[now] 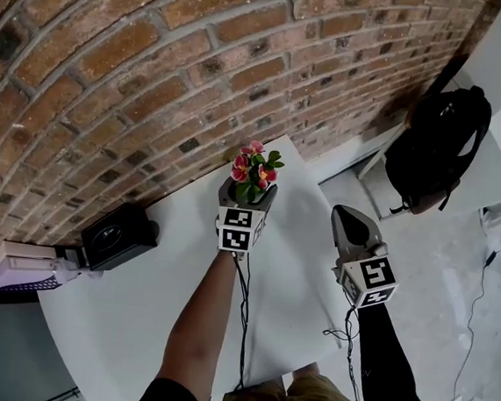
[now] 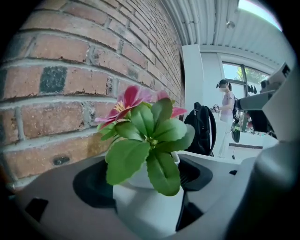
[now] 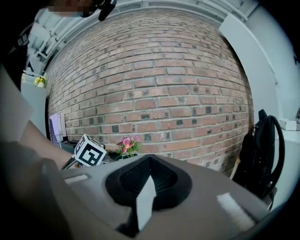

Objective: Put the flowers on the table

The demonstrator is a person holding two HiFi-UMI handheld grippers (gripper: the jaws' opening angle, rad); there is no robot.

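Note:
Pink flowers (image 1: 253, 169) with green leaves stand in a small white pot (image 2: 145, 201) at the far end of the white table (image 1: 135, 299), close to the brick wall. My left gripper (image 1: 247, 199) has the pot between its wide-spread jaws; a thin dark gap shows between the pot and the right-hand pad, so the jaws are open around it. The leaves (image 2: 150, 150) hide much of the pot's rim. My right gripper (image 1: 347, 218) hovers to the right of the pot, jaws shut and empty. From the right gripper view the flowers (image 3: 125, 145) sit beyond the left gripper's marker cube (image 3: 89, 151).
A brick wall (image 1: 157, 72) runs behind the table. A black box (image 1: 119, 237) and a white device (image 1: 23, 269) sit at the table's left. A black backpack (image 1: 437, 143) rests against a white surface at the right. A person (image 2: 227, 108) stands far off.

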